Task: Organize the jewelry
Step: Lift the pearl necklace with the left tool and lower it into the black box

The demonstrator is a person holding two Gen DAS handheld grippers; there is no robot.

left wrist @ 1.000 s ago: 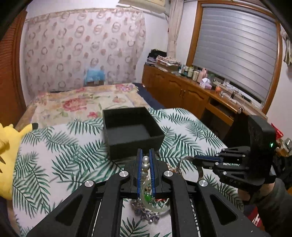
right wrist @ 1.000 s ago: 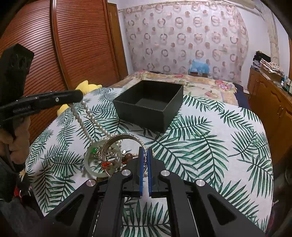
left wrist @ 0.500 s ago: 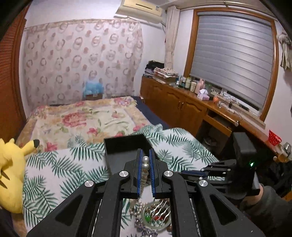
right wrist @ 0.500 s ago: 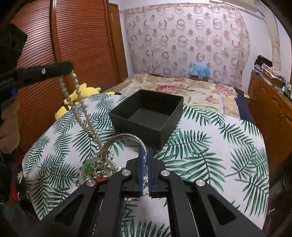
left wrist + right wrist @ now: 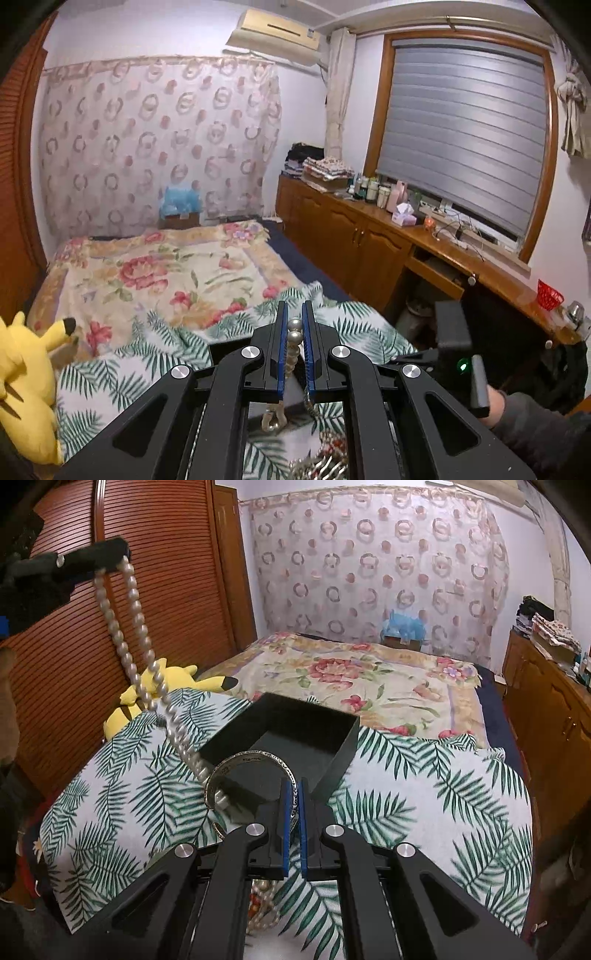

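My left gripper is shut on a pearl necklace and holds it high. In the right wrist view the left gripper is at the upper left and the necklace hangs from it in a long loop down toward the table. My right gripper is shut on a silver bangle held just in front of an open black box. The necklace's lower end passes by the bangle. More jewelry lies below my left gripper.
The table has a palm-leaf cloth. A yellow plush toy sits at its left edge. A bed with a floral cover lies behind. Wooden cabinets run along the right wall.
My left gripper has risen, pulling the pearl necklace up off the jewelry pile. My right gripper has lifted the bangle and moved it closer to the black box.
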